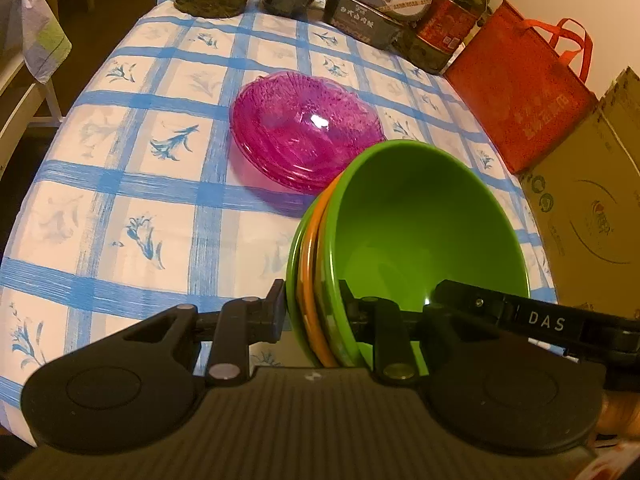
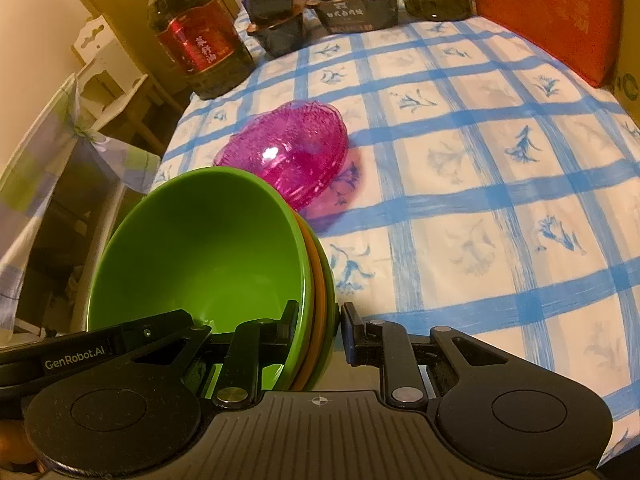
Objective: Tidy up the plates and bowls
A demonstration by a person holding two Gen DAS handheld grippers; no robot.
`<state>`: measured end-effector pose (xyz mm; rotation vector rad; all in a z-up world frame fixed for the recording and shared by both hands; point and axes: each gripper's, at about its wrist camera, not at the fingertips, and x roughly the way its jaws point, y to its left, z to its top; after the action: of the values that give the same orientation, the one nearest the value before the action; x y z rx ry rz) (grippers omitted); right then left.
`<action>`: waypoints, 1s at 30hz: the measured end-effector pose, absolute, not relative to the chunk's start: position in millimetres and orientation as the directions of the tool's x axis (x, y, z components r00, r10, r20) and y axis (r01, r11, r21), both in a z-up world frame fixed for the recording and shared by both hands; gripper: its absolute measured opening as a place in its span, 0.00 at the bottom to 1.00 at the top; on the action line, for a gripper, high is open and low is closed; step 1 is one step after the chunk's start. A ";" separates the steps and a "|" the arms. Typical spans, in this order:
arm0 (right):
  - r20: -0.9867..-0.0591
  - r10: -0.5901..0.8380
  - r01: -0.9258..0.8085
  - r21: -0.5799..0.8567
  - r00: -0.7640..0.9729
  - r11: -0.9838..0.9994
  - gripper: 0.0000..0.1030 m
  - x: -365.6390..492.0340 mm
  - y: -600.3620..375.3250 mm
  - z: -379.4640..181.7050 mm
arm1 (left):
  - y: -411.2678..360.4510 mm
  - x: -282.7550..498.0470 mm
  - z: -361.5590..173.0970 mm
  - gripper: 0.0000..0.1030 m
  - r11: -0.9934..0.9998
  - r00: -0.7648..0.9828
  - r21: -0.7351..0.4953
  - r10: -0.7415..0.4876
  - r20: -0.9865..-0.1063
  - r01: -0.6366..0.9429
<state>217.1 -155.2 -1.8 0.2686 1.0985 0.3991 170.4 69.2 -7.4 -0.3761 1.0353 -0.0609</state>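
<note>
Clamping the rim of a nested stack of green and orange bowls [image 1: 400, 232] from opposite sides: left hand-held gripper [image 1: 312, 312] pinched on its left wall, right hand-held gripper [image 2: 320, 328] on its right wall. Held tilted above the near checked tabletop [image 1: 120, 200], just beside stacked magenta glass plates [image 1: 304, 132]. Oil bottles [image 2: 196, 44] at the far edge.

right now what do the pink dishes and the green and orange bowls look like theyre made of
Pink dishes: translucent, ribbed and glossy with a bright glint; probably moulded plastic, possibly glass. Green and orange bowls: opaque, smooth, soft sheen with thin rims; likely melamine or similar plastic, though glazed ceramic cannot be excluded.
</note>
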 end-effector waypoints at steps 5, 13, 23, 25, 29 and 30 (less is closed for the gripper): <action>-0.800 0.444 -0.192 0.401 0.403 0.896 0.21 223.9 -147.9 8.4 | 74.9 175.8 2.8 0.21 0.934 0.524 -0.332 -0.218 -0.823 -0.134; -0.791 0.445 -0.209 0.393 0.420 0.896 0.21 241.5 -138.9 25.0 | 80.9 193.2 18.7 0.21 0.936 0.544 -0.324 -0.203 -0.814 -0.136; -0.789 0.439 -0.222 0.379 0.430 0.898 0.21 275.2 -128.4 36.9 | 89.4 223.8 25.8 0.21 0.932 0.553 -0.332 -0.201 -0.809 -0.146; -0.790 0.437 -0.225 0.375 0.430 0.899 0.21 282.4 -126.7 36.8 | 91.4 230.7 24.7 0.21 0.931 0.552 -0.335 -0.203 -0.809 -0.148; -0.794 0.434 -0.227 0.371 0.426 0.901 0.21 297.8 -123.2 34.2 | 95.0 246.0 21.4 0.21 0.929 0.545 -0.337 -0.206 -0.813 -0.151; -0.795 0.434 -0.227 0.370 0.425 0.901 0.21 301.5 -122.5 33.2 | 95.7 250.0 20.5 0.21 0.930 0.544 -0.335 -0.204 -0.814 -0.152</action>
<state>301.5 -122.5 33.2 0.2193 1.0554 0.4174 250.0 95.7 20.5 -0.3919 1.0026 -0.0320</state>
